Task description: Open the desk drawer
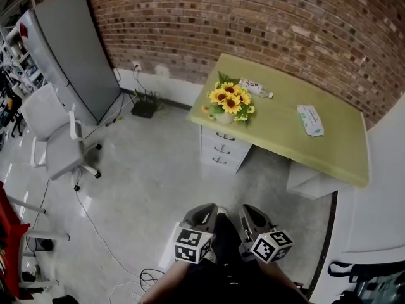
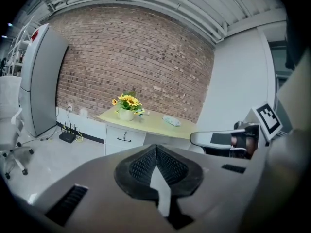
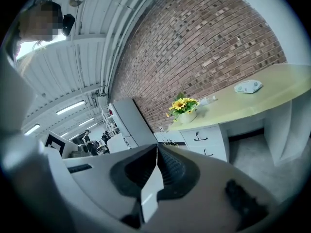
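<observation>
At this moment I was in the approach step, with nothing touched yet. Both tools hung low at the near edge of the head view: the left gripper [image 1: 204, 211] and the right gripper [image 1: 252, 213] sat side by side, each with its jaws clenched together on nothing. Each gripper's own view confirmed it, the ribbed pads meeting in a closed seam with only open room beyond them.

The desk [image 1: 285, 116] stood well apart from me on the far side of the floor, against the brick wall [image 1: 253, 18]. Its drawer stack [image 1: 221, 149] sat under the left end of the yellow-green top, three fronts one above another, all closed. The top drawer [image 1: 215, 133] carried a small dark handle [image 1: 225, 136] at its middle. On the top above it stood a pot of sunflowers [image 1: 229, 101], with a bottle [image 1: 254, 87] just behind and a tissue pack [image 1: 310, 119] further right. An office chair [image 1: 57, 138] stood off to the left, clear of my path.

I judged the next move as closing the gap to the drawer fronts, then spreading one gripper's jaws, since shut jaws could not take that slim handle. The right gripper looked the handier choice, though either could serve. After that, a square grip and a straight pull toward me.
</observation>
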A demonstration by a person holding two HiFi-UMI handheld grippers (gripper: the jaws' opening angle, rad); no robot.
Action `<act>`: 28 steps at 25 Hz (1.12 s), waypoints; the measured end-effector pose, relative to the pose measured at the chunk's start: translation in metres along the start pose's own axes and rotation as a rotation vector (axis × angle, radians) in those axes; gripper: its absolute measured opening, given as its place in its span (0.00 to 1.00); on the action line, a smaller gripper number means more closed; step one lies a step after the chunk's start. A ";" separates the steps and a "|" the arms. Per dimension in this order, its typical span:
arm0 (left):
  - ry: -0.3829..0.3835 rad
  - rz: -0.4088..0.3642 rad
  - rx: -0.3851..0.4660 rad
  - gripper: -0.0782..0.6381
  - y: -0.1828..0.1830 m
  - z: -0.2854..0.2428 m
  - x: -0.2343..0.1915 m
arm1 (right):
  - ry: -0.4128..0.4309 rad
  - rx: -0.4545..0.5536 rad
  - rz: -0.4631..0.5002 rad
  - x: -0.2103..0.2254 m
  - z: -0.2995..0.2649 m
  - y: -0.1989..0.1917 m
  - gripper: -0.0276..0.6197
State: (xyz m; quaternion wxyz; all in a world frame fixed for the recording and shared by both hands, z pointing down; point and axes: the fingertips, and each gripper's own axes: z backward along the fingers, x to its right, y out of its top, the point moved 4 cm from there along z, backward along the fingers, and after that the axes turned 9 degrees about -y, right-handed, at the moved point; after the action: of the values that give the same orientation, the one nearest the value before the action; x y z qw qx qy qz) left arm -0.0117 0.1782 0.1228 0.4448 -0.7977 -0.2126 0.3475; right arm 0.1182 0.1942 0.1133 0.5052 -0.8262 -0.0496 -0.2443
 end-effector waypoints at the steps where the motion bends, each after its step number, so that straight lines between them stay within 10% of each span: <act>1: 0.005 0.004 0.000 0.12 0.004 -0.006 -0.005 | 0.002 -0.005 0.002 0.003 -0.007 0.003 0.06; 28: 0.065 0.002 -0.060 0.12 0.090 -0.148 -0.092 | 0.059 -0.059 -0.032 0.081 -0.159 0.098 0.06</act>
State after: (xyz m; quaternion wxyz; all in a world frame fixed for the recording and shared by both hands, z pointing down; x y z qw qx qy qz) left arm 0.0393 -0.0107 0.1332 0.4271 -0.8217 -0.2074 0.3151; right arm 0.1649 -0.0036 0.1296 0.4778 -0.8323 -0.0409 -0.2779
